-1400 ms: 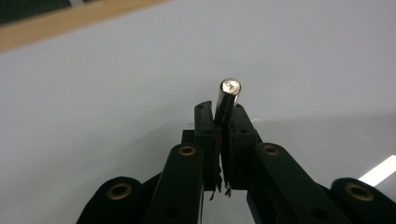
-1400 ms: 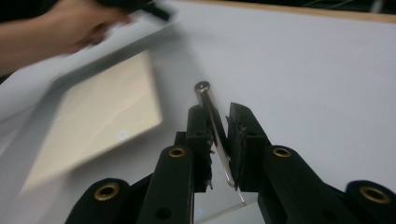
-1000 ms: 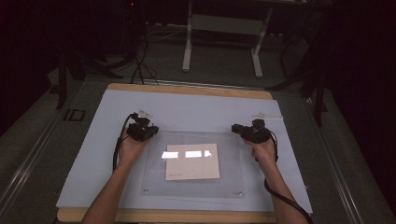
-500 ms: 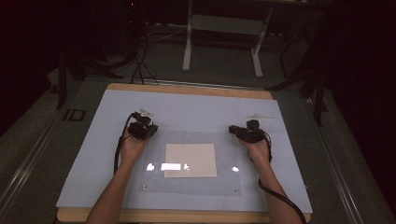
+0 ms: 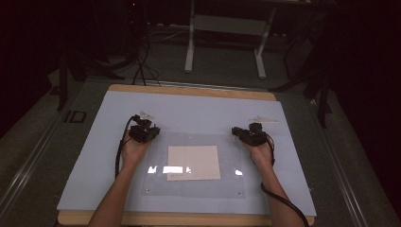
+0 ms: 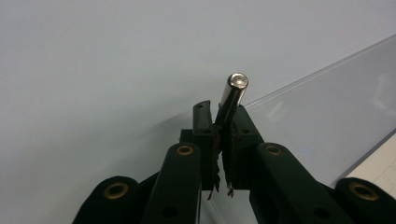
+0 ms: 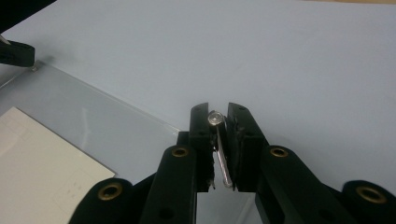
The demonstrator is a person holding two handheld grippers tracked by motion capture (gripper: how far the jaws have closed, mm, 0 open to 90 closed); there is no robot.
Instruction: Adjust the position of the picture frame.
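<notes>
On the pale blue worktop [image 5: 94,161] lies a clear plastic sheet [image 5: 156,184] with a cream paper square [image 5: 194,161] under or on it; which, the pictures do not settle.

At the sheet's far left corner sits the left gripper [image 5: 147,132], held in the person's left hand [image 5: 134,151]. In the left gripper view its jaws are clamped on a shiny metal pin [image 6: 232,97], whose rounded end sticks out beyond the jaw tips, just over the sheet's edge.

At the far right corner is the right gripper [image 5: 240,133] in the right hand [image 5: 259,152]. In the right gripper view its jaws stand close together around a second metal pin [image 7: 219,149], gripped between the pads with its round head [image 7: 215,118] at the jaw tips, near the sheet's edge.
</notes>
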